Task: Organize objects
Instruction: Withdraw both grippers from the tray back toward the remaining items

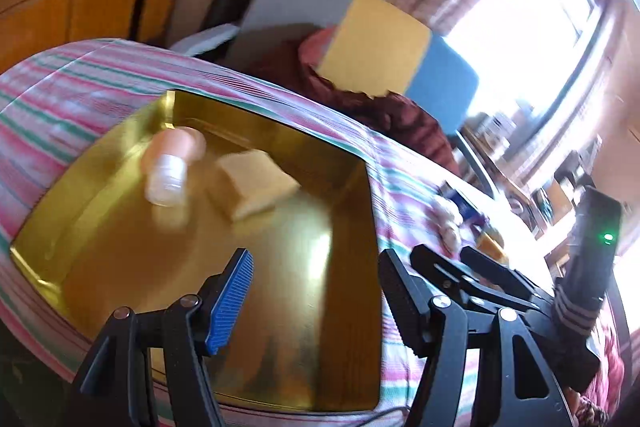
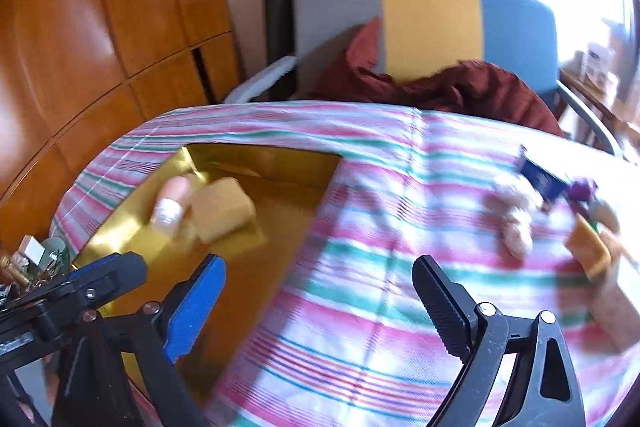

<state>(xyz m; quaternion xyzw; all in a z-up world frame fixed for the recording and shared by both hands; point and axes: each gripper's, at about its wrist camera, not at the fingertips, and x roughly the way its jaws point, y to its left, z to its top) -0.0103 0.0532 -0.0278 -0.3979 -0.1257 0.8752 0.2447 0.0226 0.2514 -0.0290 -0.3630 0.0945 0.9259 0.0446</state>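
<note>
Right wrist: gold tray [image 2: 256,163], no legible writing

Gold tray [image 2: 120,231] w/ bottle [image 2: 172,203] + sponge [image 2: 222,209] on striped cloth [image 2: 380,247].

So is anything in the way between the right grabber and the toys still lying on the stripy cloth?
Nothing visible. The right gripper is open and empty, with only bare striped cloth between it and the blurry pile of objects. The gold tray sits off to the other side.
</note>
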